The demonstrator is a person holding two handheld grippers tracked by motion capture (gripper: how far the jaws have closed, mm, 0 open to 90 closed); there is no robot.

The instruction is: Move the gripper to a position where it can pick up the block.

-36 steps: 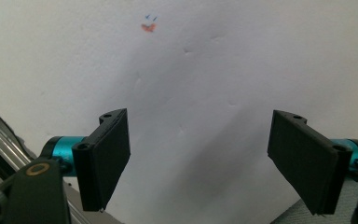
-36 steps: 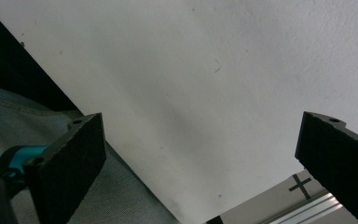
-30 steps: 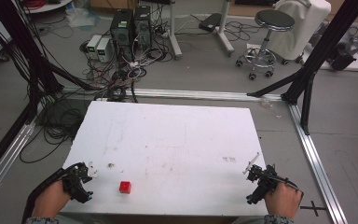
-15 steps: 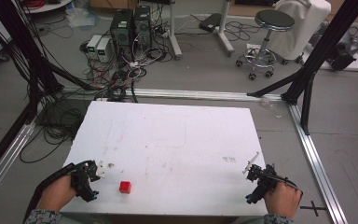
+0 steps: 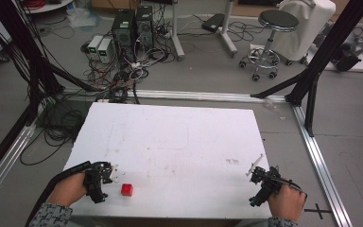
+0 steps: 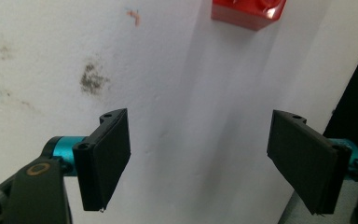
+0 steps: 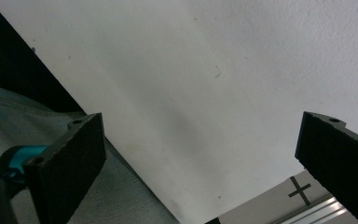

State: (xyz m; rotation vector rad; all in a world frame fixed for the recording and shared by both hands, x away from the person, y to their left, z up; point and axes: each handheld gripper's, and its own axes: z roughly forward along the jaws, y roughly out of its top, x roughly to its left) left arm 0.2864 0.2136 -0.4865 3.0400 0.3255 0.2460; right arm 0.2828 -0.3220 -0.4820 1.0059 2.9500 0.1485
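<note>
A white bench [image 5: 179, 142], scuffed and faintly stained, stands on a grey floor [image 5: 217, 75]. Aluminium rails [image 5: 203, 96] frame it along the far side and the right, and black struts [image 5: 326, 52] rise at both far corners. Beyond the bench, two dark computer towers [image 5: 133, 26] sit among tangled cables [image 5: 123, 75]. A round stool on castors [image 5: 272, 40] stands farther right, beside a white covered shape [image 5: 307, 23]. A black cross [image 5: 317, 209] marks the floor near the right rail.
</note>
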